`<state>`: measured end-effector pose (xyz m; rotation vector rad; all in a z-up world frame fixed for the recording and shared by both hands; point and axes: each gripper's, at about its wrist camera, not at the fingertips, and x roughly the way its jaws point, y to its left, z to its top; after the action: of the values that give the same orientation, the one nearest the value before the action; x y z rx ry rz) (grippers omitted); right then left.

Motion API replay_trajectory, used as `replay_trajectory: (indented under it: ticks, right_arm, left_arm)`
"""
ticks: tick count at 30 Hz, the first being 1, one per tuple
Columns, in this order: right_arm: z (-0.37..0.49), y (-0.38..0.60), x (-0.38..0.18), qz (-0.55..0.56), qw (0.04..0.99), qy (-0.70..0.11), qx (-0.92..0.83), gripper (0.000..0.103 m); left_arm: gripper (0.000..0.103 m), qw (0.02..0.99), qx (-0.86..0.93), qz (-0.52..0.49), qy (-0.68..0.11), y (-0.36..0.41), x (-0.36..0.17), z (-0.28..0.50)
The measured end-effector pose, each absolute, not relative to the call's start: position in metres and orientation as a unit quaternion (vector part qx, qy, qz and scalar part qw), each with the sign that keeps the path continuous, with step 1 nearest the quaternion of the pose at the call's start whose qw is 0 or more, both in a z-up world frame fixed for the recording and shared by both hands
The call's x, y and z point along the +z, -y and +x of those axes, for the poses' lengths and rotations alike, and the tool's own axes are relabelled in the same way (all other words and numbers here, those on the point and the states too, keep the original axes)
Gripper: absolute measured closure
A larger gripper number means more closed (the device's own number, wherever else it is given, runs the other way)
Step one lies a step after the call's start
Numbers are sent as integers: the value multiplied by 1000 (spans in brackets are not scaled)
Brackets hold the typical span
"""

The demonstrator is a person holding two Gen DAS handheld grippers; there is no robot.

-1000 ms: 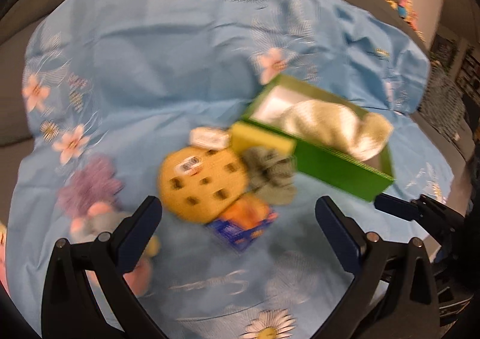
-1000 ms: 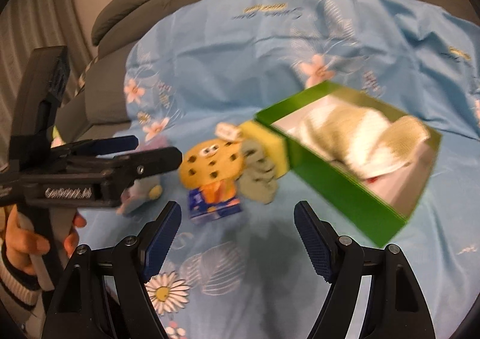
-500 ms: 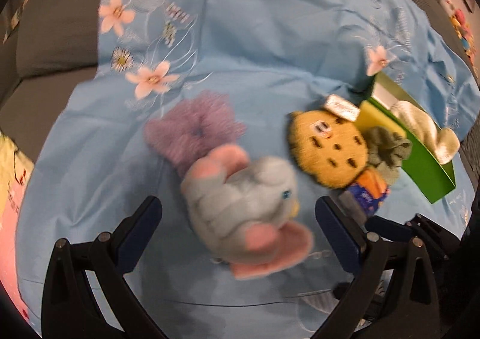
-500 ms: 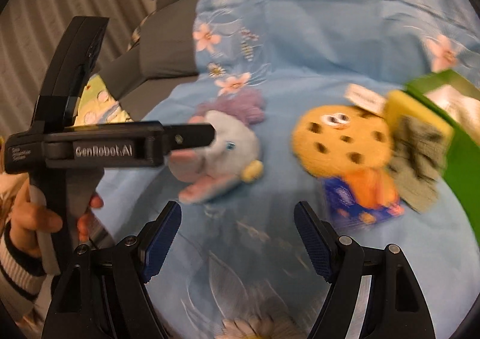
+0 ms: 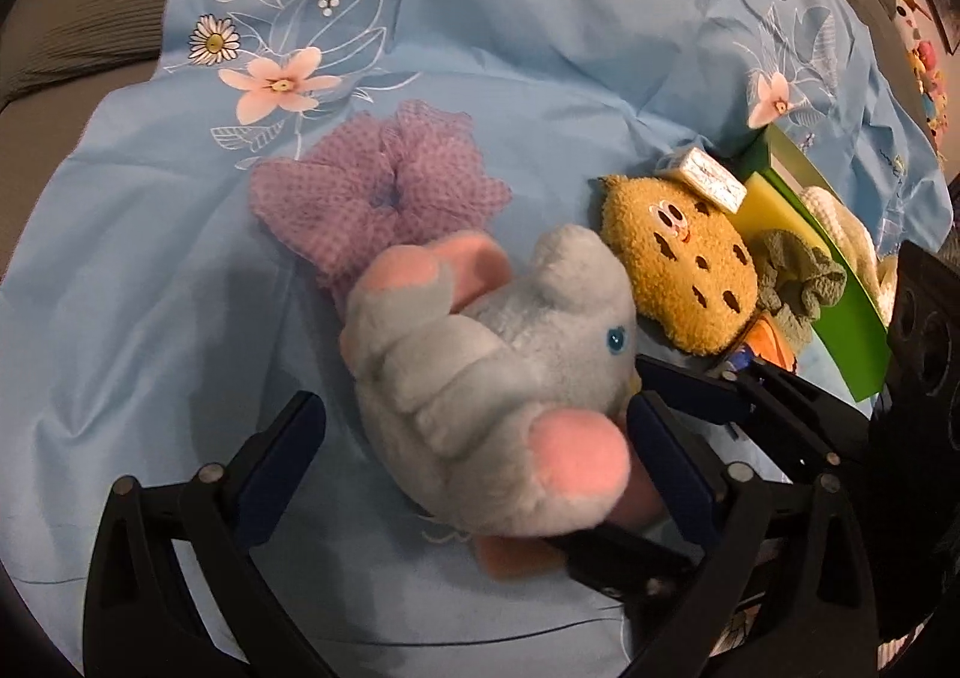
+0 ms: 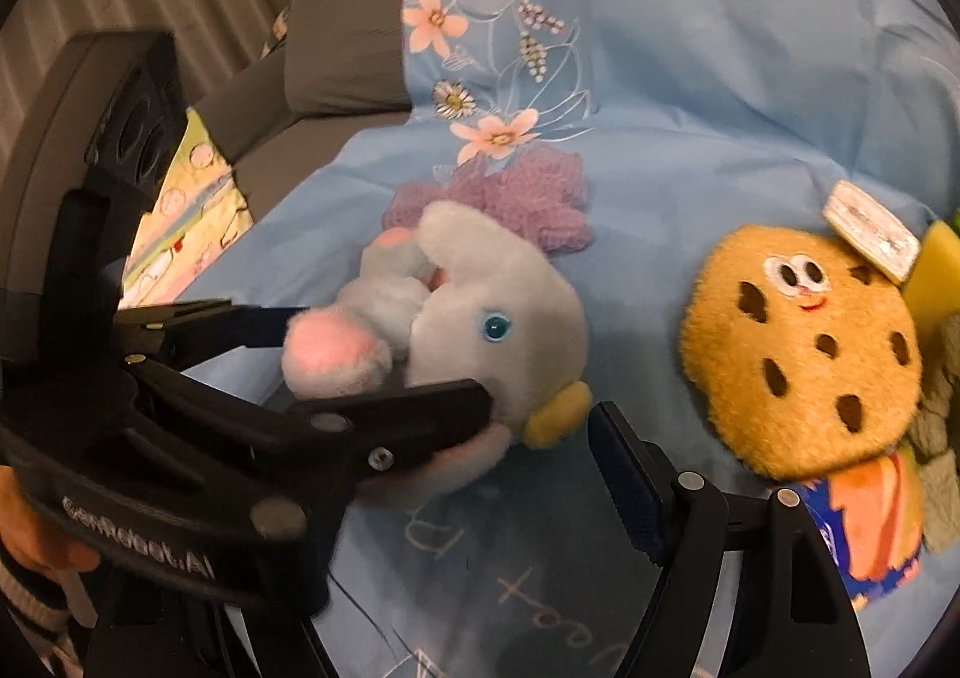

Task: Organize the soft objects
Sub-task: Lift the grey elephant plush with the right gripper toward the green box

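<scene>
Straddling grey plush toy (image 5: 492, 378) with left gripper (image 5: 474, 438) unclenched; right gripper (image 6: 468, 504) spread, empty; green box (image 5: 840, 318) at two o'clock awaiting after closing.

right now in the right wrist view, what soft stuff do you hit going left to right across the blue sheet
grey plush → cookie plush → green scrunchie. The purple pouf sits behind the grey plush, so its place in the order is unclear.
</scene>
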<state>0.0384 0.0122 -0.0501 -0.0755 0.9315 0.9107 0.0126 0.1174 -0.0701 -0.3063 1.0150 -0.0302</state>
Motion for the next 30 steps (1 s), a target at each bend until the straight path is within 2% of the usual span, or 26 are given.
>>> replay_trajectory:
  ticks: [2,4,6,8,16,30]
  right_arm:
    - [38,-14,-51,-39,795,-430,425,25]
    - [39,-13,-52,-41,797,-428,424,29]
    - [41,-12,-52,-46,799,-428,420,41]
    - [42,-11,-53,-53,799,-427,420,46]
    - [34,1,-44,-41,807,-410,423,48]
    - [20,65,12,-3,857,-338,389,48]
  left_arm:
    - [18,861,-25,-149,-486,-116,-72,14]
    - [18,862,-26,-142,-486,-113,-74,15]
    - [18,864,-26,-139,-484,-113,-74,16]
    - [20,865,-27,-134,-482,-112,-74,16]
    - [20,879,-31,-106,-465,-102,-58,11]
    - [20,912,-74,-42,-402,-43,6,7]
